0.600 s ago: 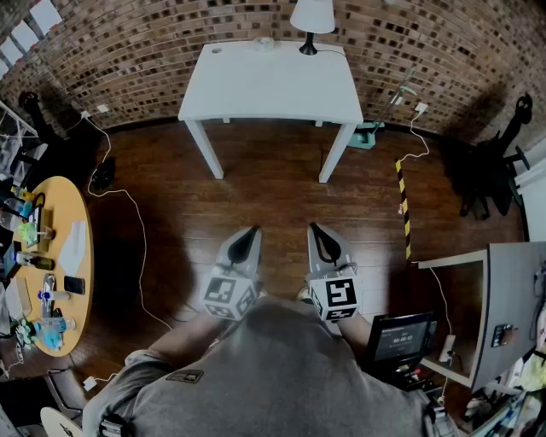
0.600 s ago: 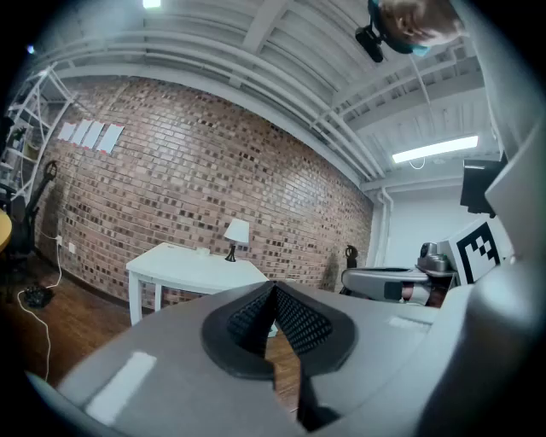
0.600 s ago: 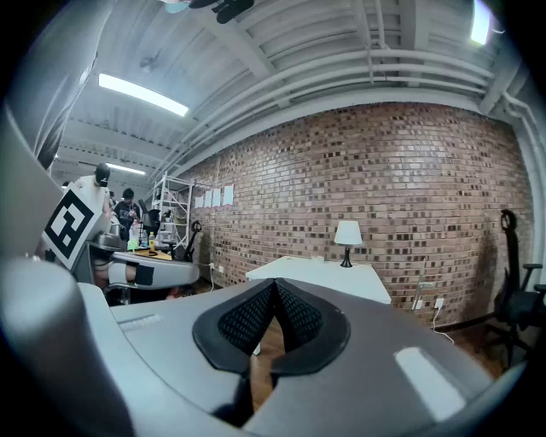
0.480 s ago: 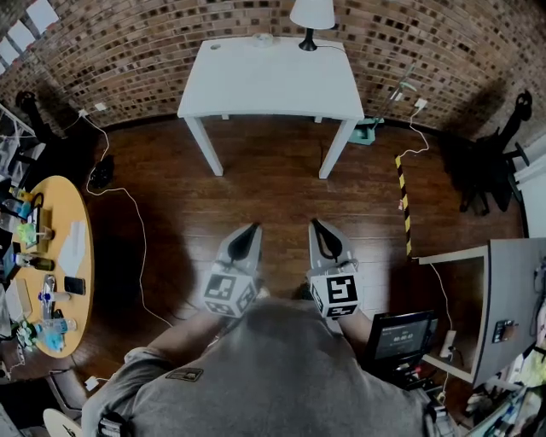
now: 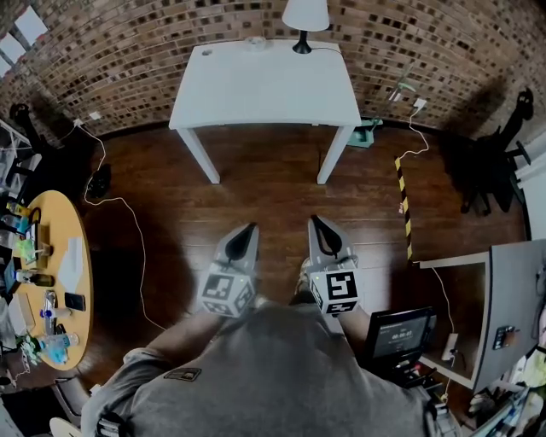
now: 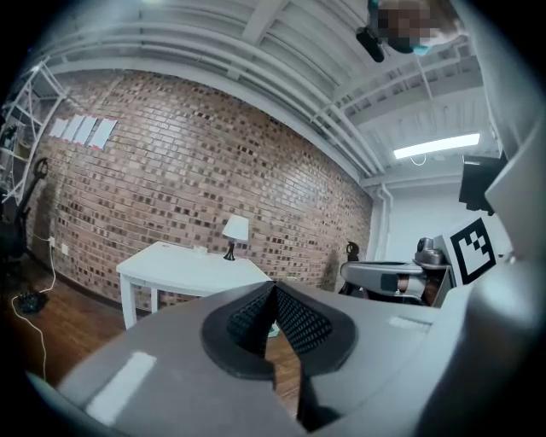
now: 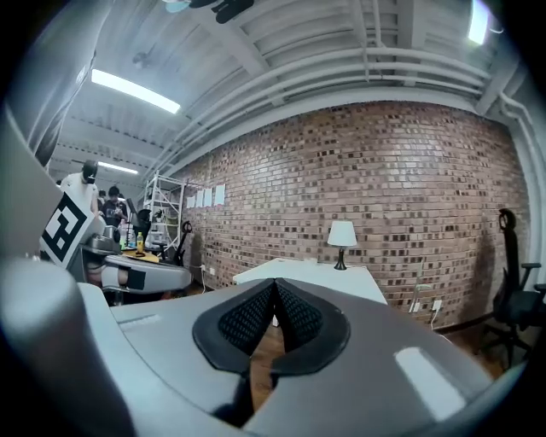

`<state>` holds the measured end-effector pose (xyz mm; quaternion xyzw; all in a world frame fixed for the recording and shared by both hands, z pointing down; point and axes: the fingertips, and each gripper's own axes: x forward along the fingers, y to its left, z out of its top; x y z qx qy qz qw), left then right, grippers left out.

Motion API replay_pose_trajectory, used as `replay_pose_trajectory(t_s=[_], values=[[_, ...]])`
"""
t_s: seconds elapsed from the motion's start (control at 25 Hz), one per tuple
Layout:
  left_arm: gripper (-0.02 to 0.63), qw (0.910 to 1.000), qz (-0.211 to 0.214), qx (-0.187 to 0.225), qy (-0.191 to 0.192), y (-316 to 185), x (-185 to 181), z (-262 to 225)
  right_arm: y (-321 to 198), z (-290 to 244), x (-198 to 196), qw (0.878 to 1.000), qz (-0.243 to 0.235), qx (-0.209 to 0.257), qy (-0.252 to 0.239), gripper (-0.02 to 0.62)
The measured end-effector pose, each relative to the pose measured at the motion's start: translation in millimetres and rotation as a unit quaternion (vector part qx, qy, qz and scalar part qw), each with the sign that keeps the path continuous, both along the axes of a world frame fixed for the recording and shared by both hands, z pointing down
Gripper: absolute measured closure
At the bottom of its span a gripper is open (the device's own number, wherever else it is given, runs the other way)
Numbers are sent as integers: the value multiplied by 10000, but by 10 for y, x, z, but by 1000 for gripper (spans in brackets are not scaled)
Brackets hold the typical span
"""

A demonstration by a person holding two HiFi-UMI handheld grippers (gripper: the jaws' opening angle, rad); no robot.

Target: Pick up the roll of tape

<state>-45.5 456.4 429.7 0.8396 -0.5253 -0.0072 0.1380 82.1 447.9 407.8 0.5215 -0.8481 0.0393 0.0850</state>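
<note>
Two grippers: the left gripper [image 5: 250,230] and the right gripper [image 5: 315,222] are held side by side, near the person's body, above the wooden floor [image 5: 256,192].
Tape place: the roll of tape [image 5: 254,40] is seen as a small pale ring at the far edge of the white table [image 5: 264,85], left of the lamp [image 5: 304,17], well apart from both grippers.
Jaws: both pairs are pressed fully together; nothing is held or touched.
Pose: both grippers are aimed toward the table, tipped slightly downward.
</note>
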Motion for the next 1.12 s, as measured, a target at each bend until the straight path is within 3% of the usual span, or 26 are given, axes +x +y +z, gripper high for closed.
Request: replay_pose_trajectory(t_s=[0.76,1.12], values=[[604,9993,-344,-21,-135,-1452,1081,-138,-1479,55,1057,9992,-275,-124,-253,581],[604,9990,-382,-114,-179,-1855,1147,-123,-1914,109,1101,9987,-314,-241,-315,581]])
